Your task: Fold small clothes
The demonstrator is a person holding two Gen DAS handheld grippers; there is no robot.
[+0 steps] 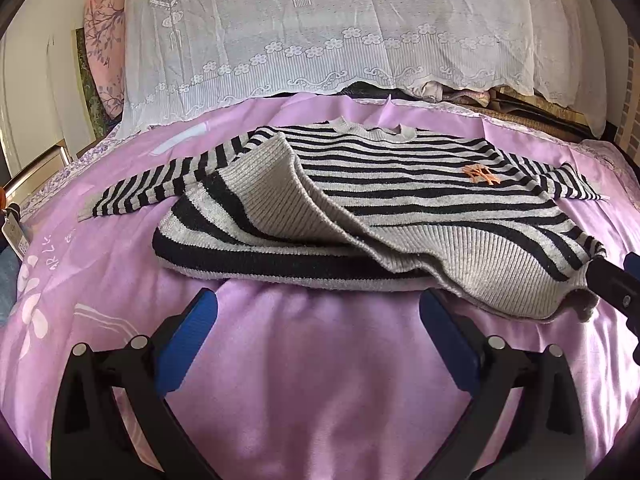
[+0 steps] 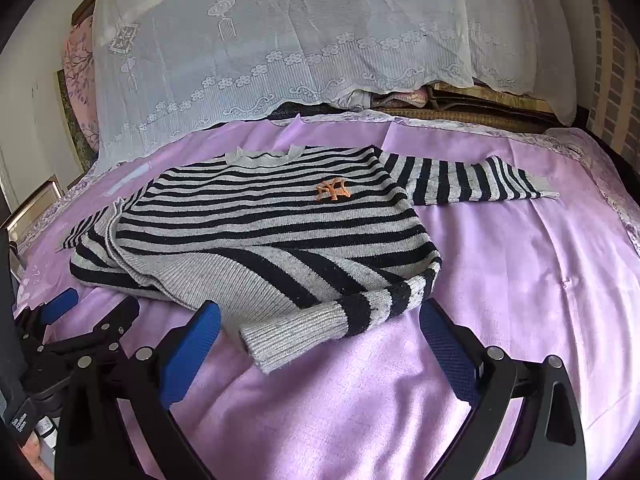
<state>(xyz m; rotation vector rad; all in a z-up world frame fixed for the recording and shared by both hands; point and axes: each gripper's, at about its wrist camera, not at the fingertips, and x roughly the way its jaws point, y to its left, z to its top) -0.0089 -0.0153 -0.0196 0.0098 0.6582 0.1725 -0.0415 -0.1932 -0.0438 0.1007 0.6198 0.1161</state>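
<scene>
The striped sweater (image 1: 400, 184) lies front up on your pink bedsheet (image 1: 320, 380), its neck toward the sheet's far edge, where a white lace cover (image 1: 320, 32) hangs behind. An orange embroidered logo (image 2: 333, 191) sits on the chest. One sleeve (image 2: 468, 180) stretches flat toward the sheet's right edge; the other sleeve (image 1: 136, 196) points toward the left edge. The lower body is crumpled: at the left side the ribbed hem (image 1: 276, 184) is turned up and back over the stripes, and the hem sags in loose folds toward the near edge.

Your left gripper (image 1: 318, 312) is spread wide, its blue pads (image 1: 188, 344) hovering over bare sheet just short of the sweater's near fold and holding nothing. Your right gripper (image 2: 320, 340) is spread wide too; the ribbed hem corner (image 2: 292, 336) lies between its fingers, close against the left pad, and the jaws are not pinching it. In the left wrist view the right gripper's tip sits at the hem's right corner, though you cannot tell from there whether it touches.
</scene>
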